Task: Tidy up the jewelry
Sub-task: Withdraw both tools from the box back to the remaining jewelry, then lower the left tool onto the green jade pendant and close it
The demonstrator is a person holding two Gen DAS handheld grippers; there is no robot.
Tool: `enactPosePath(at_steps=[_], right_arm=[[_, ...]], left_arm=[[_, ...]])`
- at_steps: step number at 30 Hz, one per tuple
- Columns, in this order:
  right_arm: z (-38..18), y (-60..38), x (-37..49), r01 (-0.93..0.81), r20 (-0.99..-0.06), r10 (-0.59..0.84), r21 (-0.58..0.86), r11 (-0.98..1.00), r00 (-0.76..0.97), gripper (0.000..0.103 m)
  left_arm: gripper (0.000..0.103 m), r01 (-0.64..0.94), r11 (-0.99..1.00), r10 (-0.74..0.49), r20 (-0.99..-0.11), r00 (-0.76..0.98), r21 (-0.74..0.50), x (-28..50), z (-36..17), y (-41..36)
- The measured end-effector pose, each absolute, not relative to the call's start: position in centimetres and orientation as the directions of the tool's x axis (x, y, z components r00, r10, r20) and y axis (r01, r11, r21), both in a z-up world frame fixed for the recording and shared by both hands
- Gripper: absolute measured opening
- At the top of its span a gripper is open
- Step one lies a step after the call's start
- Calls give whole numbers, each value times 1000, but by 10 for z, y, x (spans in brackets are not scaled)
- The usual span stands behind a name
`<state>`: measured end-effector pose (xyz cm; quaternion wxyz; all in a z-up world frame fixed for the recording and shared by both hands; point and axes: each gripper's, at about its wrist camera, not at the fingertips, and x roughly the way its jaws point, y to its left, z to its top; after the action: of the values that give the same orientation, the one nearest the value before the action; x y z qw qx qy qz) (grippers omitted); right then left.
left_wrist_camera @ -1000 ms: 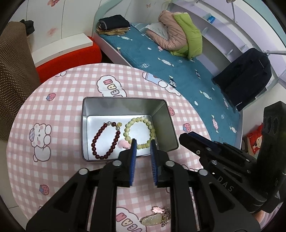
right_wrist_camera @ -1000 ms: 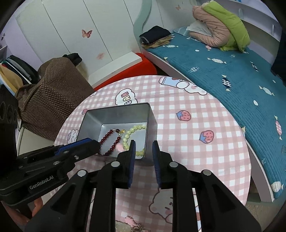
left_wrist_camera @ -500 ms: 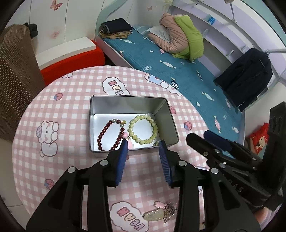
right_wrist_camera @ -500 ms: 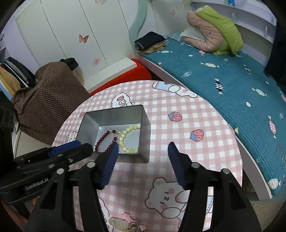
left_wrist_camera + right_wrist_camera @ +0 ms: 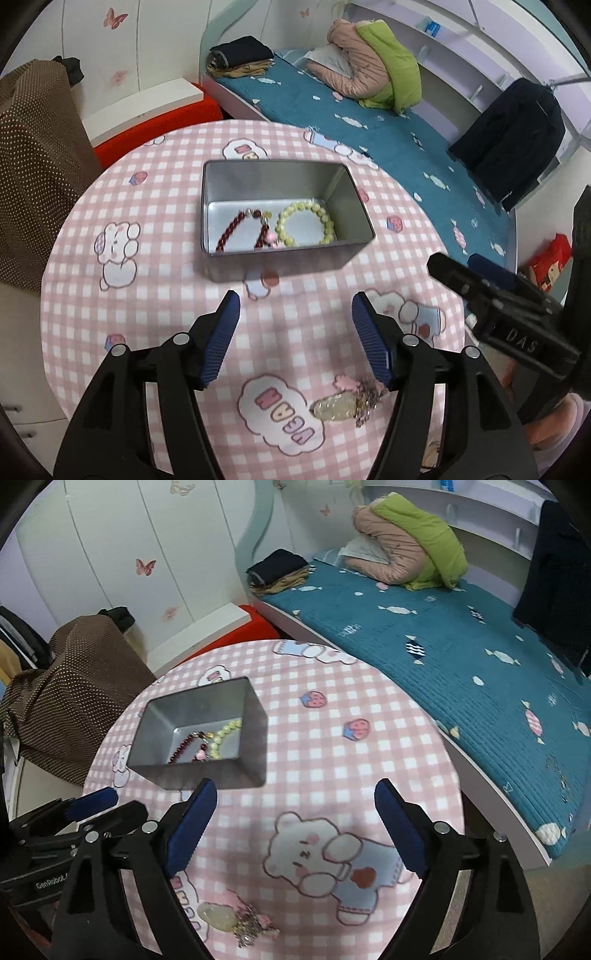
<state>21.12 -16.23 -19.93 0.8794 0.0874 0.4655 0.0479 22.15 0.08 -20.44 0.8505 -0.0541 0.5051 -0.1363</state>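
A grey metal tin (image 5: 284,266) (image 5: 255,738) stands on the round pink checked table (image 5: 147,295). Inside lie a dark red bead bracelet (image 5: 236,232) (image 5: 183,747), a pale yellow-green bead bracelet (image 5: 306,229) (image 5: 223,734) and a small pink charm (image 5: 271,238). A translucent pendant with a chain and pink tassel (image 5: 345,404) (image 5: 236,919) lies on the cloth near me. My left gripper (image 5: 295,314) is open and empty, above the cloth between tin and pendant. My right gripper (image 5: 295,797) is open and empty, to the right of the tin.
A bed with a teal quilt (image 5: 443,635) runs along the table's far right side, with folded clothes and a rolled duvet (image 5: 402,554). A brown dotted cloth (image 5: 66,686) hangs at the left. A red and white box (image 5: 147,107) sits beyond the table.
Both grippers have opened wide from nearly shut and pulled back from the tin. The pink charm now lies in the tin beside the bracelets.
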Motion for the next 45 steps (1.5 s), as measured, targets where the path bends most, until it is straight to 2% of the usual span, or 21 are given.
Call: enactPosePath(at_steps=[2,11,28,37,42,45], right_arm=[[-200,-166,208,8,-815,151,188,982,559,85],[-212,-178,184,43,-842,101,146,988,529,87],[-240,-180,153,34,-885,63,88,996,461,87],[-245,-177,148,14,-891,68,84,996,448,87],[-249,-178,148,12,-897,68,82,997,437,87],[-250,-177,149,13,-898,70,85,996,433,87]], left_arm=[[69,181,957,-285,-851,441,-227,216,-207,-1],[79,200,954,-283,-885,369,-221,198,-229,-14],[79,206,953,-263,-945,193,-223,184,-279,-37],[78,203,958,-238,-957,166,-203,182,-292,-49],[77,206,967,-189,-967,172,-153,181,-292,-53],[71,207,970,-167,-971,172,-130,180,-293,-54]])
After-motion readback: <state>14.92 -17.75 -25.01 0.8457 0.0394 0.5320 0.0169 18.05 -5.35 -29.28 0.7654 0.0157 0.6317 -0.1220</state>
